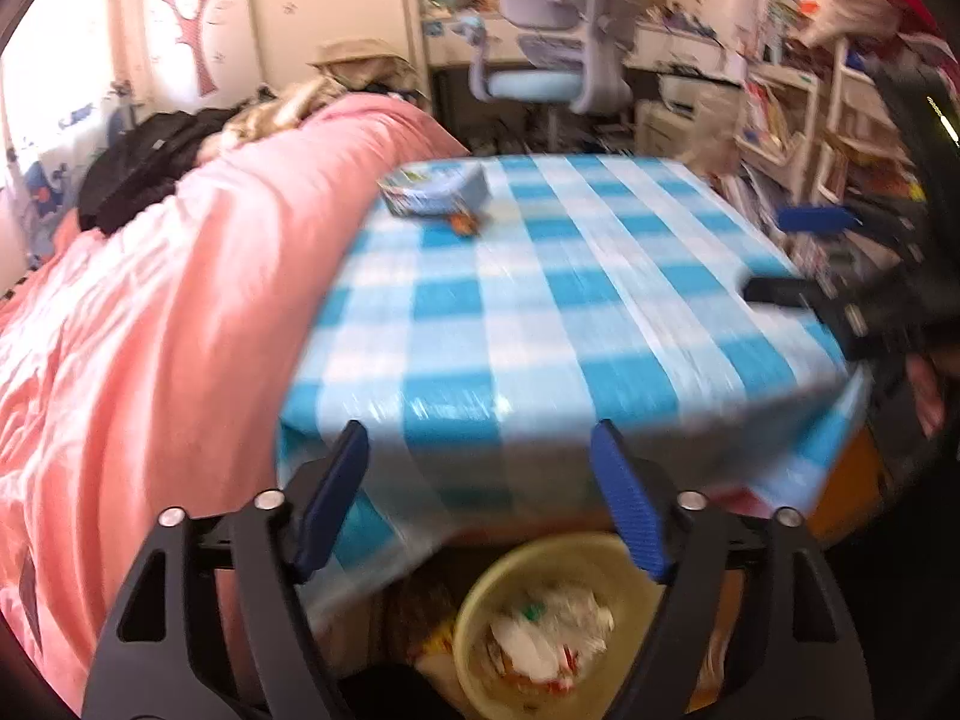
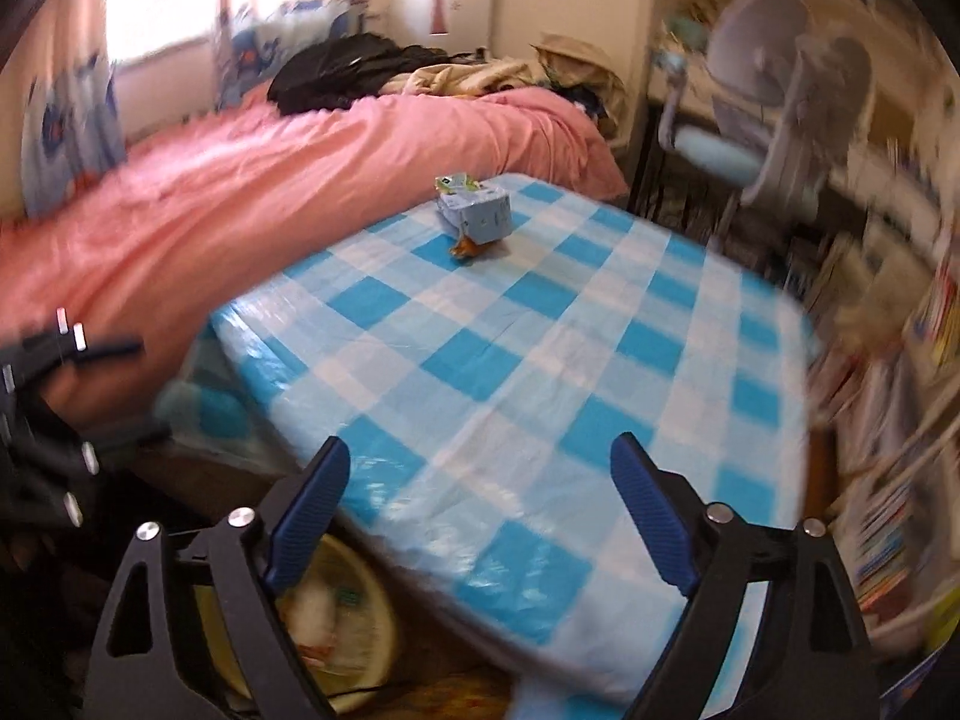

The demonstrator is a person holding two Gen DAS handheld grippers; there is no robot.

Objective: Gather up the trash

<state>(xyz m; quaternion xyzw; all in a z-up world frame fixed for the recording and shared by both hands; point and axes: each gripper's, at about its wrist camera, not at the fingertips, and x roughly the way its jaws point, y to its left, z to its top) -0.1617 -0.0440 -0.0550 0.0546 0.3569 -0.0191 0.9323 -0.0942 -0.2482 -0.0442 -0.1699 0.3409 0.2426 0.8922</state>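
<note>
Trash sits in two places: a crumpled heap of white paper and wrappers (image 1: 549, 639) fills the yellow bin (image 1: 480, 606) on the floor under the near edge of the table, and a pale blue carton (image 1: 433, 191) lies at the far side of the tabletop with a small orange scrap (image 1: 463, 223) just in front of it. The left gripper (image 1: 480, 498) hangs over the bin with its blue pads spread wide and nothing between them; the bin's contents show in the gap below. The right gripper (image 2: 480, 516) is also wide apart and empty, poised above the near edge of the blue-and-white checked tablecloth (image 2: 540, 348), well short of the carton. From the left wrist view the right gripper's blue and black fingers reach in from the right edge above the table corner. A bed with a pink quilt (image 1: 150, 312) runs along the left side of the table, with dark clothing piled at its far end, and a lilac desk chair (image 1: 552, 30) stands beyond the table. Both views are motion-blurred, so the print on the carton cannot be read.
</note>
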